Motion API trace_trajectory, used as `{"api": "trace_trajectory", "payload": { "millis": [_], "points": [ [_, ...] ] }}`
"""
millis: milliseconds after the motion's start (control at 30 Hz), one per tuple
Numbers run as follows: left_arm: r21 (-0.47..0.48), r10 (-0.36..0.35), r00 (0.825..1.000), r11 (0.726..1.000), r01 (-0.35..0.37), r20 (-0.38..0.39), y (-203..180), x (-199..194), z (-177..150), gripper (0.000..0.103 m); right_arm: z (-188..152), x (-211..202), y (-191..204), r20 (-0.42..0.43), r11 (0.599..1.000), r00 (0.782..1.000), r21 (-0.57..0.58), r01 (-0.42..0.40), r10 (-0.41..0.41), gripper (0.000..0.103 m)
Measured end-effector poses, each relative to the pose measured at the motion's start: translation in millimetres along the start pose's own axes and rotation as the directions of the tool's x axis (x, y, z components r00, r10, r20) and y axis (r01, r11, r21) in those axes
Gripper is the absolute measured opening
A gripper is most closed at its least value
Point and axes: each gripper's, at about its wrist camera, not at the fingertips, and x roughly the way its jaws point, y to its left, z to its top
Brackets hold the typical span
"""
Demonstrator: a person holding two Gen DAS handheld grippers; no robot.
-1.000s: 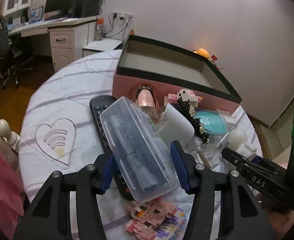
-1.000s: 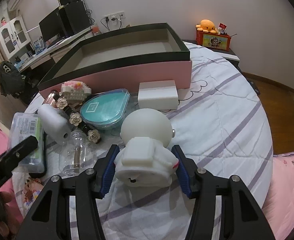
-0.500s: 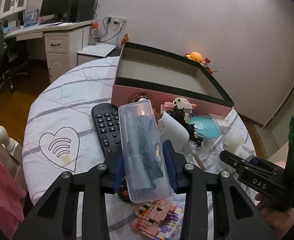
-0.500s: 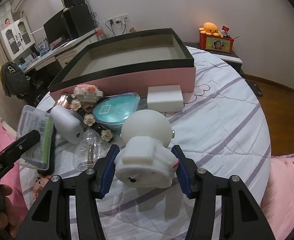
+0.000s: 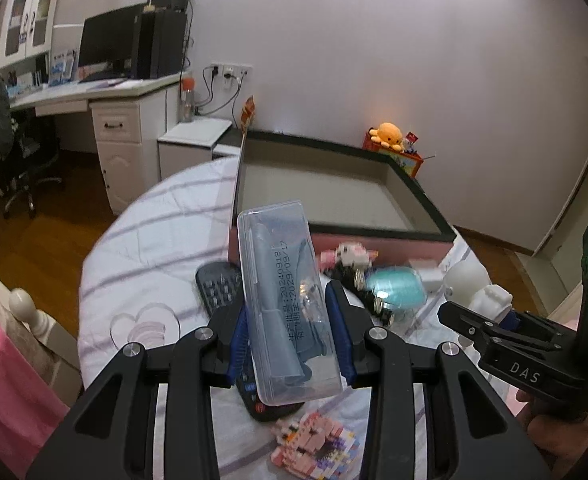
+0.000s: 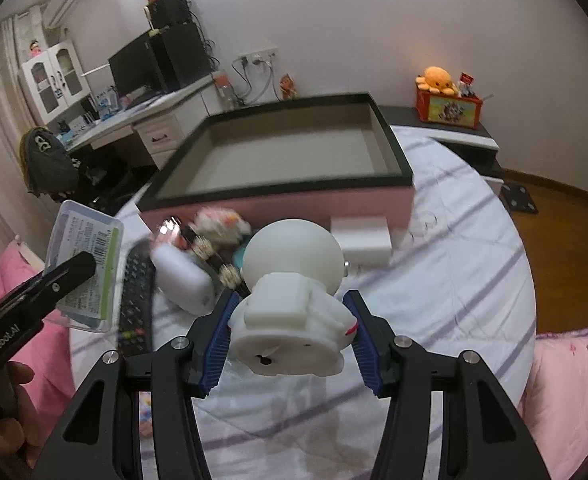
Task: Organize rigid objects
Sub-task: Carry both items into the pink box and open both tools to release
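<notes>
My left gripper (image 5: 290, 340) is shut on a clear plastic case (image 5: 284, 300) with a grey tool inside, held in the air above the black remote (image 5: 218, 288). My right gripper (image 6: 290, 336) is shut on a white astronaut figure (image 6: 294, 292), lifted above the bed cover. The pink box with a black rim (image 6: 294, 160) stands open and empty beyond both; it also shows in the left wrist view (image 5: 333, 192). The case also shows at the left of the right wrist view (image 6: 86, 264).
Before the box lie a teal case (image 5: 393, 292), a pink block figure (image 5: 345, 256), a white block (image 6: 363, 236), a white pouch (image 6: 182, 280) and a pink pixel piece (image 5: 313, 444). A desk (image 5: 106, 112) stands at the back left.
Both grippers have risen with their objects: the clear case is off the remote and held more upright, the white figure is off the cover. The box interior shows more.
</notes>
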Motion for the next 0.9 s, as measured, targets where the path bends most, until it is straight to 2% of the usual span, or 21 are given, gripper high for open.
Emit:
{"api": "trace_trajectory", "payload": {
  "millis": [233, 333, 500, 667, 767, 900],
  "points": [
    [0.042, 0.004, 0.999, 0.999, -0.006, 0.046, -11, 10, 45, 0.037, 51, 1, 12, 0.073, 0.998, 0.997, -0.054, -0.017, 0.02, 0.055],
    [0.05, 0.001, 0.999, 0.999, -0.004, 0.051, -13, 27, 67, 0.037, 76, 10, 12, 0.095, 0.998, 0.995, -0.062, -0.014, 0.02, 0.055],
    [0.065, -0.002, 0.999, 0.998, 0.0, 0.044, -18, 63, 99, 0.037, 111, 42, 4, 0.083, 0.998, 0.996, -0.052, -0.023, 0.028, 0.055],
    [0.091, 0.01, 1.0, 0.996, -0.009, -0.007, -24, 109, 118, 0.037, 131, 87, -8, 0.022, 0.999, 1.0, -0.044, -0.015, 0.016, 0.055],
    [0.092, 0.02, 0.997, 0.996, -0.013, -0.078, -25, 144, 118, 0.037, 133, 113, -14, -0.03, 0.999, 1.0, -0.036, -0.008, 0.007, 0.055],
    [0.115, 0.047, 0.984, 0.993, -0.027, -0.173, -25, 180, 111, 0.038, 131, 140, -20, -0.1, 0.999, 0.995, -0.032, 0.012, -0.016, 0.056]
  ]
}}
